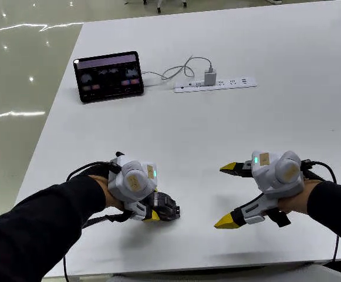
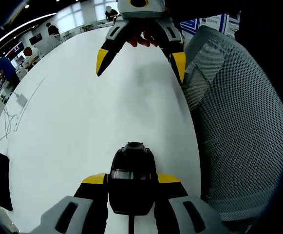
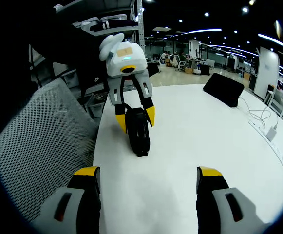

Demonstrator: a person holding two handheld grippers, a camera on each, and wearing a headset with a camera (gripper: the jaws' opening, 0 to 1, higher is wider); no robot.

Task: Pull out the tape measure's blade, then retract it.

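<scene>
The tape measure (image 1: 163, 207), a black case, sits on the near left part of the white tabletop (image 1: 217, 129). It is clamped between the yellow-tipped jaws of the left hand-held gripper (image 2: 131, 179). In the left gripper view the case stands upright between those two jaws, its front end turned toward the other gripper. I see no length of blade drawn out of the case, and the hook at the blade's end is too small to make out. By my reading the pull has not begun, so both the drawing-out and the retraction are left to do.

The right hand-held gripper (image 1: 225, 195) is on the right, well apart from the case. Its jaws are spread wide, hold nothing, and point across at the tape measure. It would need to close in on the blade's tip before anything can be pulled.

Farther back lie a dark tablet (image 1: 108, 76) and a white power strip (image 1: 215, 84) with a charger and cable. A mesh chair (image 3: 39, 146) stands at the tabletop's near edge.
</scene>
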